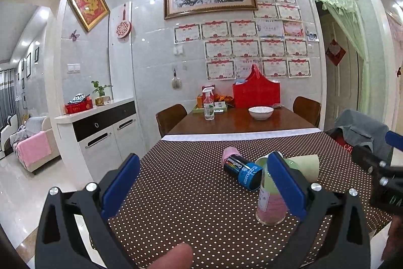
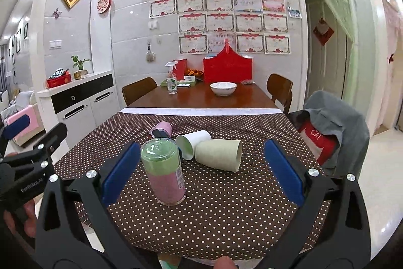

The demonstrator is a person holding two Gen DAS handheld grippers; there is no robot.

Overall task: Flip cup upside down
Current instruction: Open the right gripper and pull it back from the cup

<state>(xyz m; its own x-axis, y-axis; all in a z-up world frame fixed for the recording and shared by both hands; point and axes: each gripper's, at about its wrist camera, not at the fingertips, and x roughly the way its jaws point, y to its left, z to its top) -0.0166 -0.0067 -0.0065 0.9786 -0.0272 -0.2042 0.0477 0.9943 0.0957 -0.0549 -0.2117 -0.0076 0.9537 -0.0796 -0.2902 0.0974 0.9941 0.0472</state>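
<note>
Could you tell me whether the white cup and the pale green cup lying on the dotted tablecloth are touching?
Touching. In the right wrist view, the white cup and the pale green cup both lie on their sides, and their walls meet with no tablecloth visible between them.

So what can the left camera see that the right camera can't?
Only the left wrist view shows the black and blue can's lettered side; in the right wrist view it is almost hidden behind the clear cup.

Only the right wrist view shows the white cup's open mouth and the whole pale green cup, both lying on their sides.

Both show the clear cup standing upside down on the dotted tablecloth, the white bowl, and both grippers open, left and right.
</note>
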